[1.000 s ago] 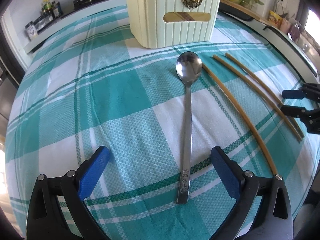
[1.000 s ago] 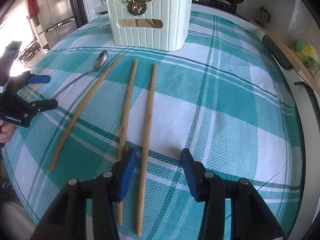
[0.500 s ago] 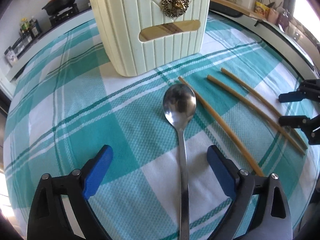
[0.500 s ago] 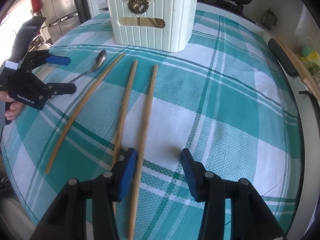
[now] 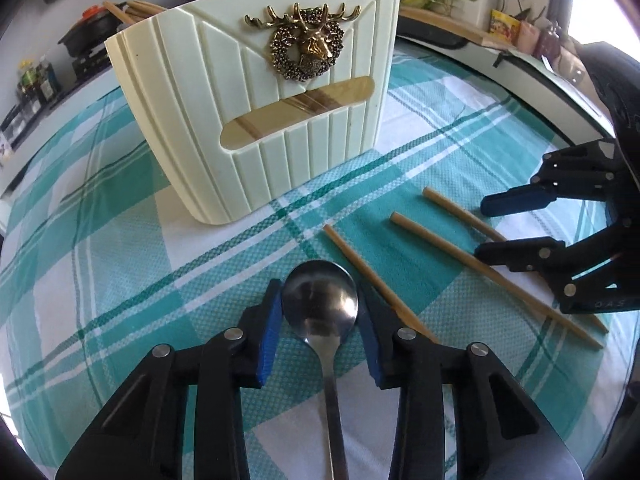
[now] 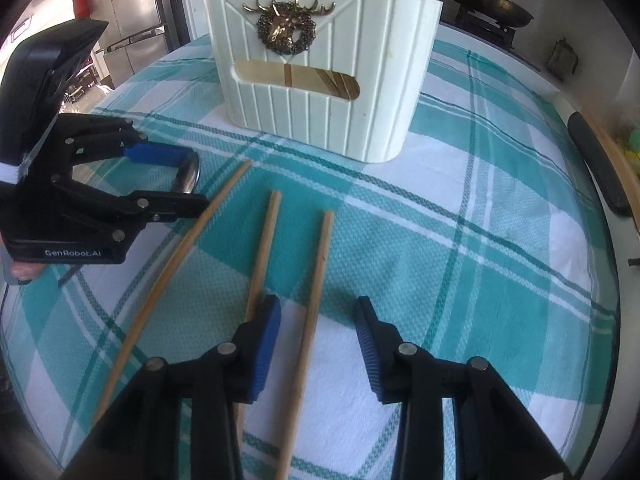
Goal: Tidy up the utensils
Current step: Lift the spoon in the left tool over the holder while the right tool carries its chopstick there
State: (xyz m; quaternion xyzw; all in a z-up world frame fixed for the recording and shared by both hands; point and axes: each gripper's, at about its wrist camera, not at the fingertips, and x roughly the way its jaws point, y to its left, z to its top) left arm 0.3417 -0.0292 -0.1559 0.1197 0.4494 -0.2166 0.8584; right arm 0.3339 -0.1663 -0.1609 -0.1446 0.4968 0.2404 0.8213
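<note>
1. A home kitchen: a lidded wok sits on a gas burner behind the table.
2. A steel fridge stands at the left in the right wrist view.
3. Jars and bottles line a counter.
4. A teal checked cloth covers the table, with a cream utensil holder on it.

"GenRobot.AI" printed white on left gripper body

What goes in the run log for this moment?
left gripper: closing around spoon bowl | right gripper: closing, straddling one chopstick, not gripped | holder: upright
</note>
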